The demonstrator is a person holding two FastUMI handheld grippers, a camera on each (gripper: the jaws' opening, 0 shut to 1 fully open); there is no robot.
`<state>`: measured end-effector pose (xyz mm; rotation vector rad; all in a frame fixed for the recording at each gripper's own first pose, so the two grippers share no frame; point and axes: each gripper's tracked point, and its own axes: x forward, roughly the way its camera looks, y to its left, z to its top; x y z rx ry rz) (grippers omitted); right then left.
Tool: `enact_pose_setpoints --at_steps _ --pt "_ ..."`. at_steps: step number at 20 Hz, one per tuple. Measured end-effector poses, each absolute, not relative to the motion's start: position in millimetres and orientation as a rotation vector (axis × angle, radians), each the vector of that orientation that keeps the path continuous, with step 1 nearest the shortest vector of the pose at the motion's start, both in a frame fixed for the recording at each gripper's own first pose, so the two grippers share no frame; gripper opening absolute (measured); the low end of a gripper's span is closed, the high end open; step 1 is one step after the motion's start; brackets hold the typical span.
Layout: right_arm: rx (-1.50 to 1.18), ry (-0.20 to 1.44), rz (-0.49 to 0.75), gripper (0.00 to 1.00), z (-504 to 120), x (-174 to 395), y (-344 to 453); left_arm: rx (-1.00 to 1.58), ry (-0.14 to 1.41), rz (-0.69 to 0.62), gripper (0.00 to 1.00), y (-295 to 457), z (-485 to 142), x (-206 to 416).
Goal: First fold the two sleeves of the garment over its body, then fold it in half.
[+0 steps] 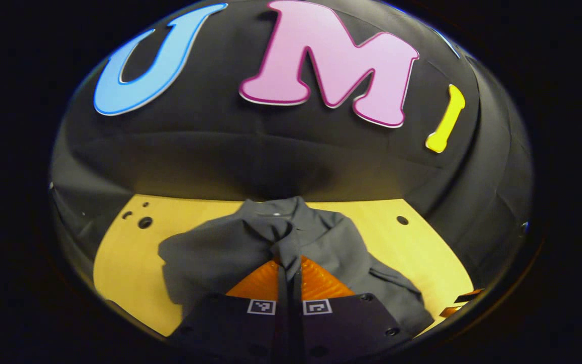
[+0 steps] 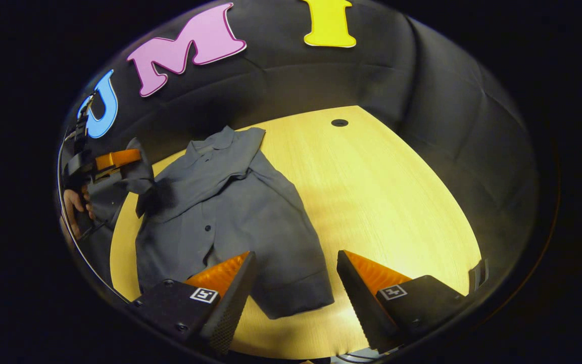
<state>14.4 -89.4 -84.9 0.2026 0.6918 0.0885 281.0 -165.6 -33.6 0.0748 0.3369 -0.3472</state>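
Observation:
A grey short-sleeved shirt point(image 2: 230, 202) lies collar-away on the yellow wooden table point(image 2: 382, 192). In the right gripper view my right gripper point(image 2: 293, 283) hovers open over the shirt's near sleeve point(image 2: 296, 288), its orange fingers point(image 2: 223, 275) spread either side of the cloth. At far left of that view the left gripper point(image 2: 137, 157) holds the other sleeve lifted off the table. In the left gripper view my left gripper point(image 1: 289, 265) is shut on a fold of the sleeve cloth point(image 1: 286, 247), and the shirt point(image 1: 210, 253) spreads out beyond it.
Round holes point(image 1: 145, 222) sit near the table's far corners, one of them point(image 2: 339, 123) at the back in the right gripper view. A hand point(image 2: 75, 202) holds the left gripper. Black cloth walls close in the table. Bare wood point(image 2: 397, 212) lies to the right of the shirt.

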Motion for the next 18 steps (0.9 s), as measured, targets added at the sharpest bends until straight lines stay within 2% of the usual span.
enact_pose_setpoints --at_steps 11,13,14,15,17,18 --pt "0.176 0.712 0.087 0.99 -99 34 -117 0.163 0.425 -0.456 0.06 -273 -101 325" --pt "0.194 0.726 0.092 0.99 -103 34 -112 0.224 0.420 -0.444 0.10 -280 -107 331" --pt "0.191 0.732 0.094 0.99 -105 35 -111 0.251 0.416 -0.442 0.19 -283 -110 332" --pt "0.183 0.735 0.098 0.99 -106 36 -109 0.256 0.411 -0.458 0.15 -290 -110 331" --pt "0.178 0.746 0.113 0.99 -108 39 -104 0.227 0.402 -0.497 0.39 -302 -106 324" --pt "0.179 0.753 0.120 0.99 -109 40 -102 0.206 0.402 -0.506 0.58 -300 -103 320"
